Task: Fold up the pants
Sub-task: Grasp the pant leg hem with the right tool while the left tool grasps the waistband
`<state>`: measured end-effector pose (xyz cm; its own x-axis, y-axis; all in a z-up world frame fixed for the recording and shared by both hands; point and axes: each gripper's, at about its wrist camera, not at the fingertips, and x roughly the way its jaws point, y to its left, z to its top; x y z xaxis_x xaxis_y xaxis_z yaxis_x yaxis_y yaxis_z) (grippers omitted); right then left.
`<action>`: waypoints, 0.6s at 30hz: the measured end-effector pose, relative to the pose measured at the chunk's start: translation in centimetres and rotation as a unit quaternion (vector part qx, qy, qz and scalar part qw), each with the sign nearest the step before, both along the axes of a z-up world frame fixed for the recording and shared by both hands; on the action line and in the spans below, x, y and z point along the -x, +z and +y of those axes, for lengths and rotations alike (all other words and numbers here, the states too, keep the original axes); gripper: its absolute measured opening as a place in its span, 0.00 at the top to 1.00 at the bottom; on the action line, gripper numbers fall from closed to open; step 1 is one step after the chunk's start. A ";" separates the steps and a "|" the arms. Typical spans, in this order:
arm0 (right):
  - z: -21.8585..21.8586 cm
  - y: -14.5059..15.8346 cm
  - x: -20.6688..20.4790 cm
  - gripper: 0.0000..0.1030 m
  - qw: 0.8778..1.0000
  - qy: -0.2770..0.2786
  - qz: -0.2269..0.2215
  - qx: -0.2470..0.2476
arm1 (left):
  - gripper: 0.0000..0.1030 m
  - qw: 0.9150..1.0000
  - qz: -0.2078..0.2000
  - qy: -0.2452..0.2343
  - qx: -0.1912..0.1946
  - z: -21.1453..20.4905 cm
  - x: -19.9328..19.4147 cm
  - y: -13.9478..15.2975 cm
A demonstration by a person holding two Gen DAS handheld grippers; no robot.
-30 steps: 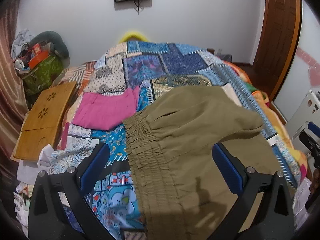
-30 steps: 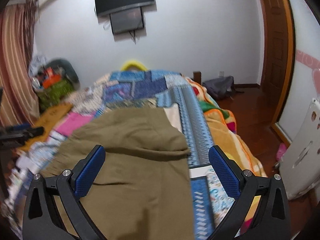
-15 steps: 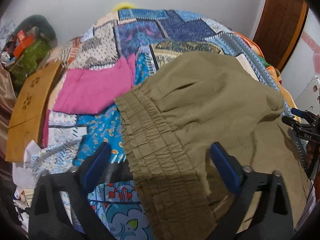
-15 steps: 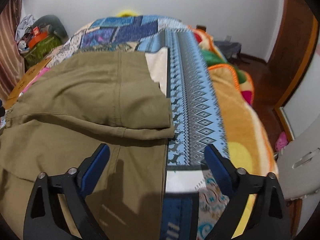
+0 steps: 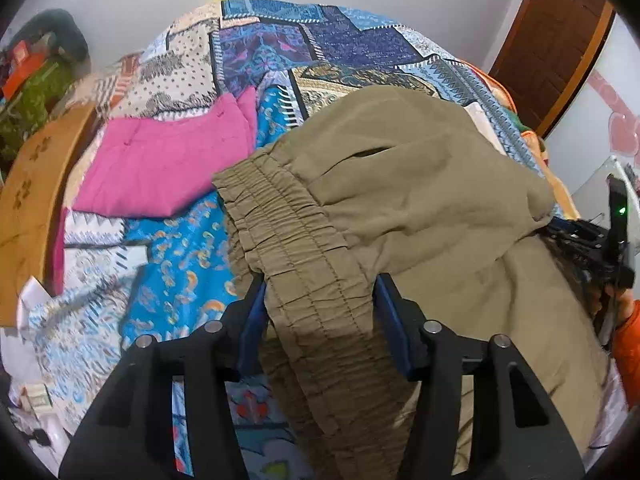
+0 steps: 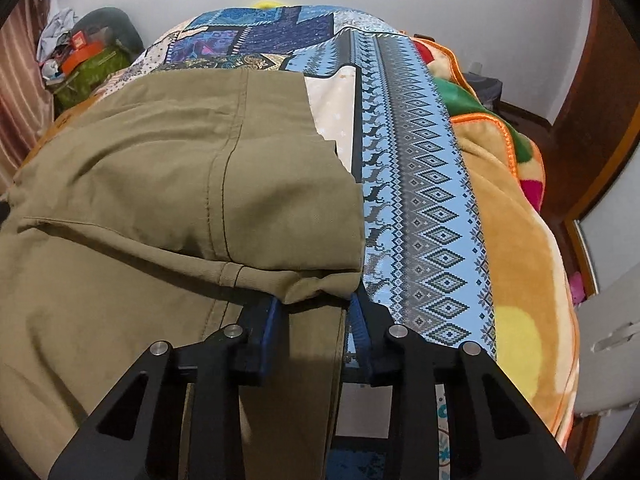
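Observation:
Olive-khaki pants (image 5: 420, 200) lie folded over on the patchwork bedspread (image 5: 280, 48). My left gripper (image 5: 320, 312) is shut on the elastic waistband (image 5: 288, 232) at its near end. In the right wrist view the pants (image 6: 168, 184) fill the left half. My right gripper (image 6: 314, 308) is shut on the lower right corner of the folded layer, by the side seam. The right gripper also shows at the right edge of the left wrist view (image 5: 588, 240).
A folded pink garment (image 5: 160, 168) lies left of the waistband. A wooden lap table (image 5: 32, 200) leans at the bed's left edge. An orange blanket (image 6: 520, 248) hangs off the bed's right side. A brown door (image 5: 552, 40) stands at far right.
Both grippers moved forward and down onto the pants and closed, the left on the waistband, the right on the folded corner. One second ago both were open above the cloth.

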<state>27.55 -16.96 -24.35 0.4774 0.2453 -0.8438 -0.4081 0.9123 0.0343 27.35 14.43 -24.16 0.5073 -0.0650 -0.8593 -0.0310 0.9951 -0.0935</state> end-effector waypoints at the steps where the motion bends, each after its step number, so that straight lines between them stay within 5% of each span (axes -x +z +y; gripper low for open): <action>1: -0.1 0.0 -0.2 0.73 1.000 0.000 0.001 0.001 | 0.47 1.000 -0.001 -0.003 -0.009 -0.1 -0.1 -0.1; 12: -0.2 1.2 -0.5 0.73 0.999 0.012 0.026 0.016 | 0.43 1.000 0.012 0.011 -0.013 0.5 -0.5 1.1; 14: -0.5 2.2 -0.1 0.69 1.000 0.022 0.014 0.008 | 0.42 1.000 0.009 0.011 -0.015 0.6 -0.5 1.5; 18: -1.0 4.5 0.0 0.45 0.999 0.016 -0.030 -0.008 | 0.35 1.000 0.012 0.012 -0.002 0.8 -1.5 1.5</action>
